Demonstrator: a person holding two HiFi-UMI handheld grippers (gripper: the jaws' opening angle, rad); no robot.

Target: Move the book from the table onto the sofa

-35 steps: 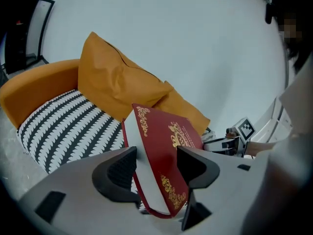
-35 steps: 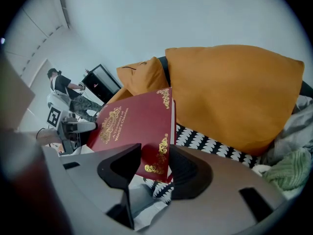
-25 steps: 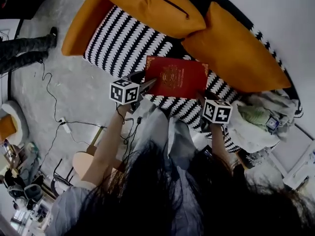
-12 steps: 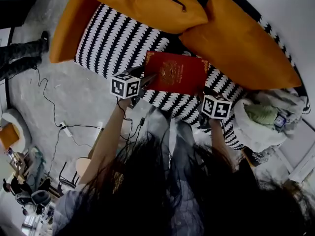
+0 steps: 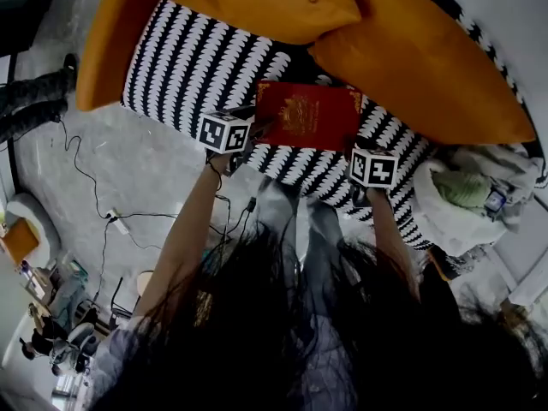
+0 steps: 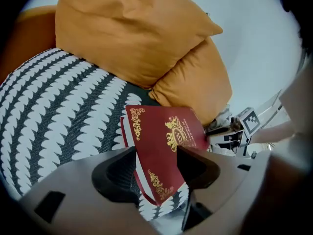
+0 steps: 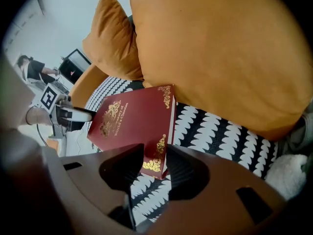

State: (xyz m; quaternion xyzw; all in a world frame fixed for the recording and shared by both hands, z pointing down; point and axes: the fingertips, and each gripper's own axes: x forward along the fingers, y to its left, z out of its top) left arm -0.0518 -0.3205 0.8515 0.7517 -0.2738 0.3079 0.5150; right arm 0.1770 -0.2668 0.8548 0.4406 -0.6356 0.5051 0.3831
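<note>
A red book (image 5: 308,116) with gold ornament hangs level just above the black-and-white patterned sofa seat (image 5: 197,67), in front of two orange cushions (image 5: 428,67). My left gripper (image 5: 261,131) is shut on the book's left edge; in the left gripper view the book (image 6: 164,136) runs between the jaws of that gripper (image 6: 155,163). My right gripper (image 5: 353,145) is shut on the book's near right corner. Its jaws have just been closing, with the corner of the book (image 7: 129,119) between them in the right gripper (image 7: 155,165) view.
An orange armrest (image 5: 103,50) bounds the seat at the left. A heap of white cloth (image 5: 454,204) lies at the seat's right end. Cables (image 5: 103,212) trail over the grey floor, where a person's legs (image 5: 34,101) show at the far left.
Both grippers have sunk with the book toward the sofa seat. The book now sits closer to the cushions in the head view.
</note>
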